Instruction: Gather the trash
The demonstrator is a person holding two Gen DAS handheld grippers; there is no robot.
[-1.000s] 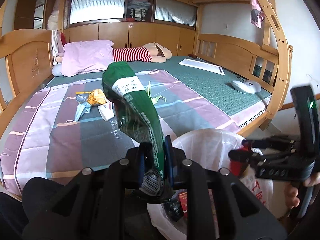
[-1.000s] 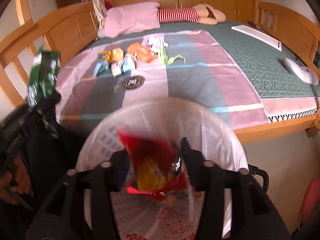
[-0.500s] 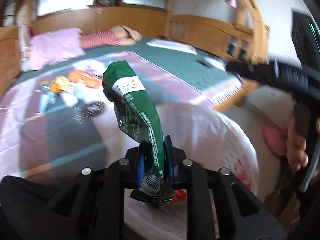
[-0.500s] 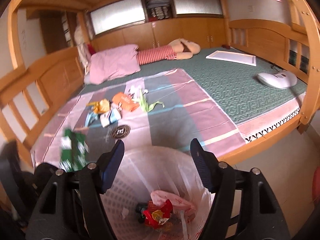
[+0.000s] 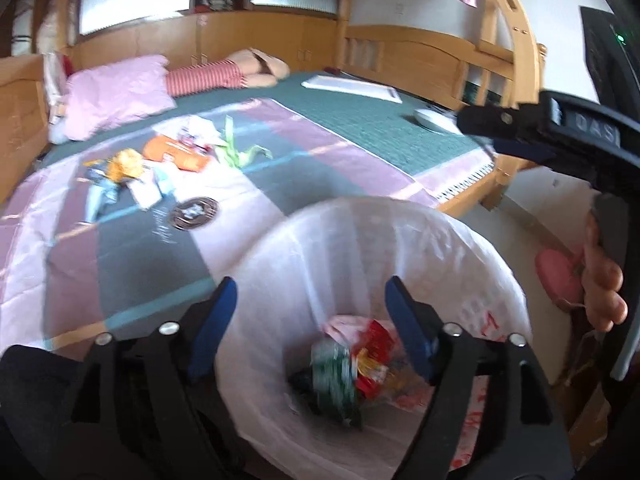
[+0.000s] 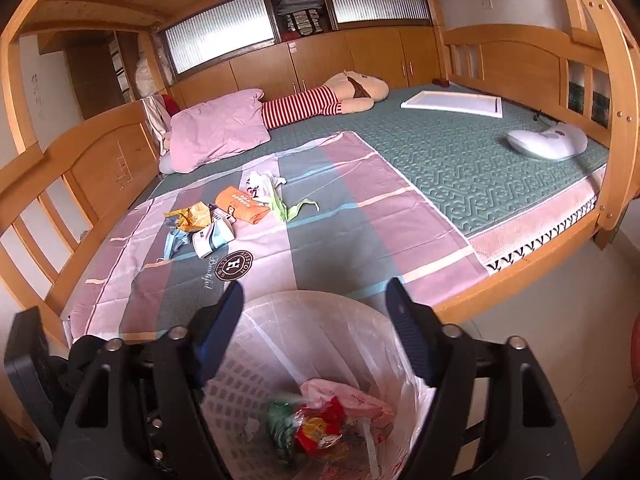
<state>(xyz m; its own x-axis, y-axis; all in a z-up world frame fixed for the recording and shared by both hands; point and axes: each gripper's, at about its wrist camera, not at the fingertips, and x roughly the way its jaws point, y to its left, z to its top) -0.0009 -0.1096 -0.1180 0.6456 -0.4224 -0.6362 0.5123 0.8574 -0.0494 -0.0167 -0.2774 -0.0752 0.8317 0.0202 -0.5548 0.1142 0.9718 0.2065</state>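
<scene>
White plastic lines the trash bin, which stands on the floor against the near edge of the bed. Both tools hang above its mouth. The left tool has its blue-padded jaws spreading apart with nothing between them; directly below the gap, down in the bin, lies a green wrapper, blurred, beside a red and yellow wrapper and a crumpled pink bag. The right tool is likewise opening and empty, its jaws framing the bin's far rim, and the same green wrapper and red and yellow wrapper sit well below it at the bottom of the liner.

In the left wrist view the right tool crosses the upper right, with the fingers of the person's hand on its handle.

More litter remains on the pink and grey striped sheet, well beyond both tools: an orange packet, a yellow wrapper, a pale blue wrapper, a white and blue packet, crumpled white paper and a light green strip, all clustered near each other. Farther back lie a pink pillow, a plush toy in a red-striped top, a flat white board and a white device.
</scene>
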